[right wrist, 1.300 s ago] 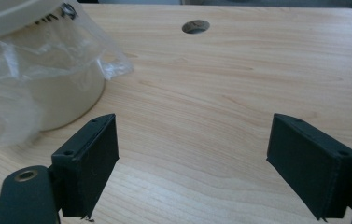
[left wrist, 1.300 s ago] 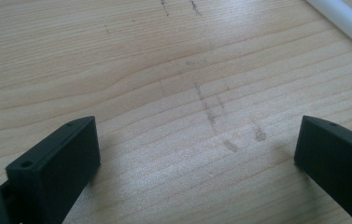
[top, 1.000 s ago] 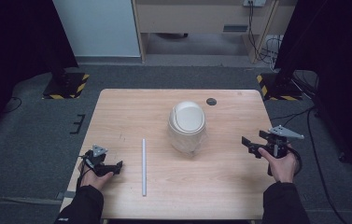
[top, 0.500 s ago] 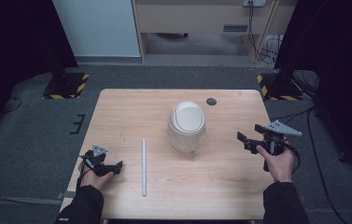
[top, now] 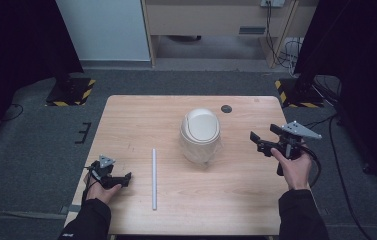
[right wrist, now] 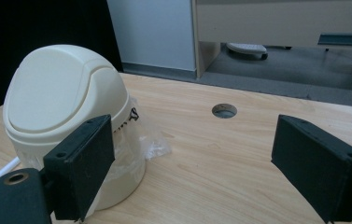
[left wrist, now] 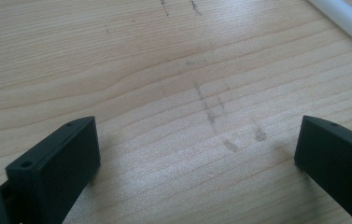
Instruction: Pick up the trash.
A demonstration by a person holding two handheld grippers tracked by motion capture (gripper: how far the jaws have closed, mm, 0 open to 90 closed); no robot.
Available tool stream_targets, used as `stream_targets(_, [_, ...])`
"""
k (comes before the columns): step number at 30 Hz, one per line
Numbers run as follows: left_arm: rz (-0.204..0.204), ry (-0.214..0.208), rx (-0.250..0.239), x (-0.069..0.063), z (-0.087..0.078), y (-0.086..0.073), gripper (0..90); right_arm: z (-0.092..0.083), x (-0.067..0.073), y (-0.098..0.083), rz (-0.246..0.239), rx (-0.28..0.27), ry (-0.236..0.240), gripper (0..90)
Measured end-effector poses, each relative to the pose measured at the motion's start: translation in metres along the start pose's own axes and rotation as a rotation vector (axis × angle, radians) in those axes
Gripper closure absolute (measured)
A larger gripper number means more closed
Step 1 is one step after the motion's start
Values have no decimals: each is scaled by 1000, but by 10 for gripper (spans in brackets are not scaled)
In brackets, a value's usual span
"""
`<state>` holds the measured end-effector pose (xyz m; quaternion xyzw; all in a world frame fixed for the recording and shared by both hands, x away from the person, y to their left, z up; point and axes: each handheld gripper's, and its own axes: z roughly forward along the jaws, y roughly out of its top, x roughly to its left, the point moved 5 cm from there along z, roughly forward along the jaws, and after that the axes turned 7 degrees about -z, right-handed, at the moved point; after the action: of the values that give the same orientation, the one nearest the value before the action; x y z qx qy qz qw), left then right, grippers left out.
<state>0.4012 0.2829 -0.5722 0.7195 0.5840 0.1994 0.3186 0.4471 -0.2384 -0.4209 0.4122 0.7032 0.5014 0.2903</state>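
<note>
A light wooden surface [top: 141, 120] is seen from above, with a cream swing-lid bin [top: 200, 134] standing upright near its middle, slightly toward the far right; a clear plastic liner [right wrist: 151, 140] is bunched out from under the lid at the bin's side. A white rod [top: 153, 178] is laid flat on the surface left of the bin, well apart from it, running near-to-far. A small dark round hole [top: 226, 108] is seen in the surface near the far edge, right of the bin. The left gripper [top: 121, 179] is held low at the near left corner, just left of the rod, resting on or just above the wood; its jaws are spread wide with nothing between them, and in the left gripper view bare scuffed wood grain is seen between the jaws, with the rod crossing the upper right corner. The right gripper [top: 257, 142] is held at the right side of the surface, raised above it and pointed toward the bin, near but not touching it. Its jaws are likewise released and wide apart, nothing grasped; in the right gripper view the bin is seen partly behind the left jaw and the hole between the jaws farther off. Grey floor [top: 36, 145] surrounds the surface.
</note>
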Motion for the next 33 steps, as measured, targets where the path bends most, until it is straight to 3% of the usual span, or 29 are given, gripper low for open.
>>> stream_targets(23, [0,0,0,0,0,0,0,32,32,39,-28,-50,53,118])
stream_targets(33, [0,-1,0,0,0,0,0,42,40,56,-33,-69,52,111])
